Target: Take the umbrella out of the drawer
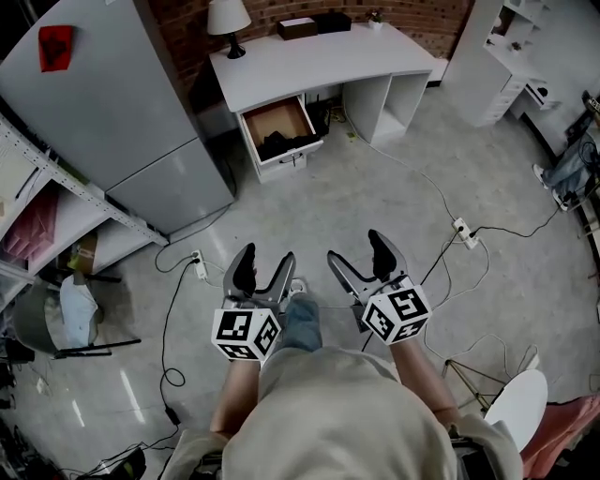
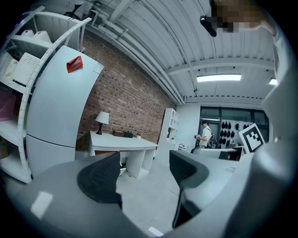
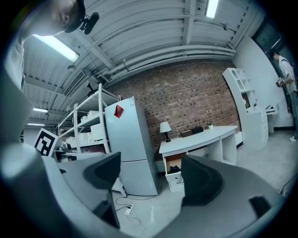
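The white desk stands far ahead, its wooden drawer pulled open. A black bundle, likely the umbrella, lies at the drawer's front. My left gripper and right gripper are held side by side over the floor, well short of the desk, both open with nothing between the jaws. In the right gripper view the open drawer with the dark umbrella shows between the jaws of the gripper. The left gripper looks past the desk.
A grey fridge and a shelf rack stand left of the desk. A lamp and boxes sit on the desk. Cables and power strips cross the floor. A white shelf unit is at the right; a person stands far off.
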Available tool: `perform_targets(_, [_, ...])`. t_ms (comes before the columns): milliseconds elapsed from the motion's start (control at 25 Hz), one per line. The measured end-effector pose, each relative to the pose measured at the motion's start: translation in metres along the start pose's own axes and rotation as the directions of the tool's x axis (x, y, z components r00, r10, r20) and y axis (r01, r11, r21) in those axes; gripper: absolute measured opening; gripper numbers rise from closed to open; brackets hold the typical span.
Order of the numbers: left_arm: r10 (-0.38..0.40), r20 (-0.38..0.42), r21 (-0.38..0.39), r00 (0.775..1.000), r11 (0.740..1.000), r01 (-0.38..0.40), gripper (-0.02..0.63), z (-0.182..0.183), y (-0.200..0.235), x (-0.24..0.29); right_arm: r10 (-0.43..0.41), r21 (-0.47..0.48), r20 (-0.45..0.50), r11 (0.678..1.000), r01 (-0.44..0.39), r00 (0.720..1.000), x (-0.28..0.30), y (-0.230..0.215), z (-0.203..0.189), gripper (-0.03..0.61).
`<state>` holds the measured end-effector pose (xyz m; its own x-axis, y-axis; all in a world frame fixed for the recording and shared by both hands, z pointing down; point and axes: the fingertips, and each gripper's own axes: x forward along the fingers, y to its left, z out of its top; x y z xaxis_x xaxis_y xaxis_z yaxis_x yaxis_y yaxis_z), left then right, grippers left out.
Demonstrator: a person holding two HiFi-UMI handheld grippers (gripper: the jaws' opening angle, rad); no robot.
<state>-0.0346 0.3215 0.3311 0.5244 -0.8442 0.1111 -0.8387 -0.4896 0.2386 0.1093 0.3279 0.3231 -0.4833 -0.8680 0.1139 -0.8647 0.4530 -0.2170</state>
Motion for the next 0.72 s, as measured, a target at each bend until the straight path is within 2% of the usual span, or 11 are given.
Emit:
perform_targets(480, [-0.054, -0.027, -0.01, 0.998, 0.999, 0.054, 0.318, 0.043, 0.097, 0.127, -0.059, -0.002, 0.013, 0.998, 0.059, 0.998, 0.142, -0.055, 0.048, 0.385])
perform_targets(720, [-0.078, -0.045, -0.014, 0.996, 0.997, 0.078, 0.318, 0.049, 0.137, 0.179, -0.079, -0.012, 0.022, 0.997, 0.08, 0.997, 0.2, -0.078, 0.06, 0.385])
